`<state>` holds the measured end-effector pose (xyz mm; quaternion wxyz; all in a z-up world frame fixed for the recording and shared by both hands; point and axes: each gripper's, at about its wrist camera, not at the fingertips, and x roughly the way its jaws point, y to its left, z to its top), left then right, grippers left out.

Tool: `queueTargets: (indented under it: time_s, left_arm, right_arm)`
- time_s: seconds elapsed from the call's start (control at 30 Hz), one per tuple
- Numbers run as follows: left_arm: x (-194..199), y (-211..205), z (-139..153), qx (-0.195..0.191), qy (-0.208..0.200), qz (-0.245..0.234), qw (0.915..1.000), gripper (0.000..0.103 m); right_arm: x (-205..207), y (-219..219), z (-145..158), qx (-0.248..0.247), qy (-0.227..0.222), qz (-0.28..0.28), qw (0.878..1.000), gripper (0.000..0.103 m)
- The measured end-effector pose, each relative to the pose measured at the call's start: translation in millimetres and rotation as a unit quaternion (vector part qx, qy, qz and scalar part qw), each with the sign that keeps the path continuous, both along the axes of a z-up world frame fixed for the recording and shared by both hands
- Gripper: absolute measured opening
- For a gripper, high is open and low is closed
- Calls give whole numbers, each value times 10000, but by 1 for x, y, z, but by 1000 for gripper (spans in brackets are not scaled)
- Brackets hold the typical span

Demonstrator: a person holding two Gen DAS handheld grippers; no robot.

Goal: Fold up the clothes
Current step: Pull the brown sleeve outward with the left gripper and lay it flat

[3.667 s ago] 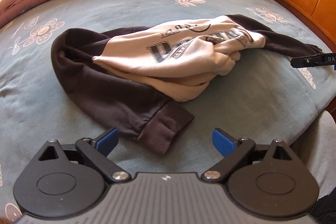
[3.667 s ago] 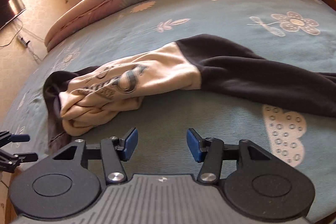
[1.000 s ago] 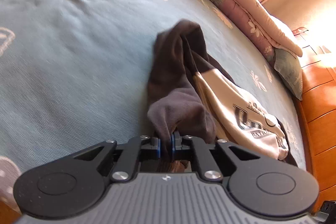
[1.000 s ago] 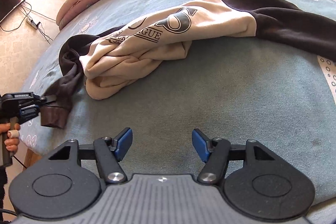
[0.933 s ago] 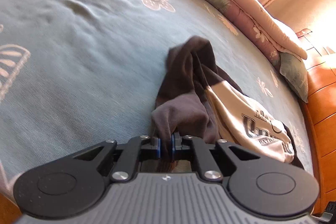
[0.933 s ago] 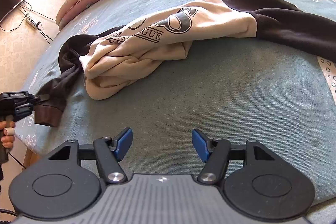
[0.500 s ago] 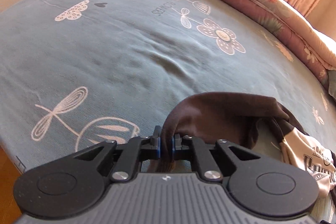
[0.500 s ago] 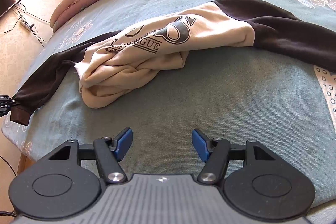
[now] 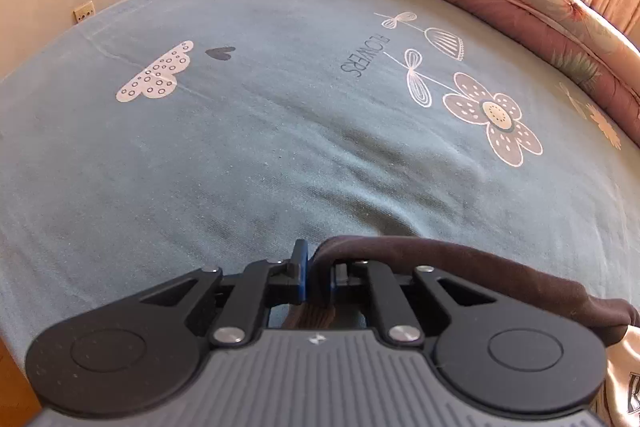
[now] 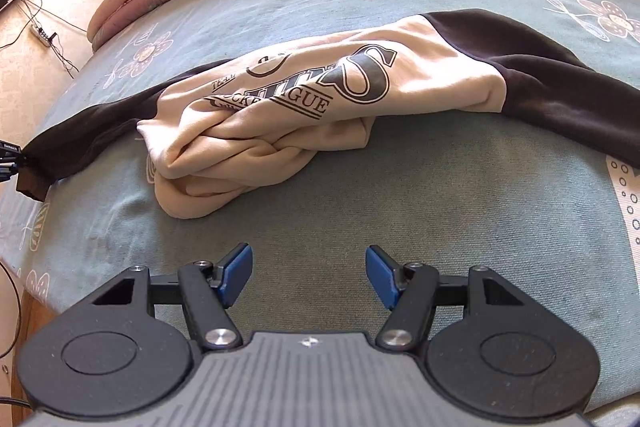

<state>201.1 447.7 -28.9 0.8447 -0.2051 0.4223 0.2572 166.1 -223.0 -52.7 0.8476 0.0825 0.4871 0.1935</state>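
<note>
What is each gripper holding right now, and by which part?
The left gripper has the dark brown sleeve of the cream printed sweatshirt between its jaws near the cuff end, though they are opening. The right gripper is open and holds nothing.

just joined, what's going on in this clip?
A person with a handheld gripper in each hand is working on a cream and dark brown sweatshirt lying bunched on a bed. The left gripper has the cuff of one dark sleeve between its pads at the bed's edge, sleeve drawn out sideways, and its jaws are opening. The right gripper is open and empty, hovering over bare bedspread in front of the sweatshirt. No fold made yet.
</note>
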Motion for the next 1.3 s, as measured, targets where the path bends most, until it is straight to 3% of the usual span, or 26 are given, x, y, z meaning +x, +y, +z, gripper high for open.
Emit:
queueTargets:
  time_s: [0.1,0.27,0.5,0.77,0.83,1.03,1.2,1.3]
  left_arm:
    - [13,6,-10,41,76,21,10000,19]
    - [24,13,-15,91,97,182,9997,41]
    - [26,21,-3,321,-64,197,9993,51]
    - [7,39,12,123,-656,569,9961,65]
    - [3,39,11,-117,-699,564,9959,66]
    - [-7,12,-18,-1012,-635,217,9926,66]
    - [-7,-48,-24,-686,-522,-654,9941,65]
    - [-3,-93,-21,-555,-502,-1384,9876,65]
  right_arm:
    - [2,4,-4,-52,62,-11,10000,68]
    - [4,14,-7,-135,134,63,9998,68]
    - [6,25,-8,-175,161,154,9996,68]
    - [6,35,-6,-212,139,295,9992,68]
    - [6,36,-6,-204,146,315,9992,69]
    - [4,42,-8,-163,166,374,9990,69]
    - [0,46,-6,-179,117,512,9985,69]
    - [-1,44,-5,-168,89,518,9985,69]
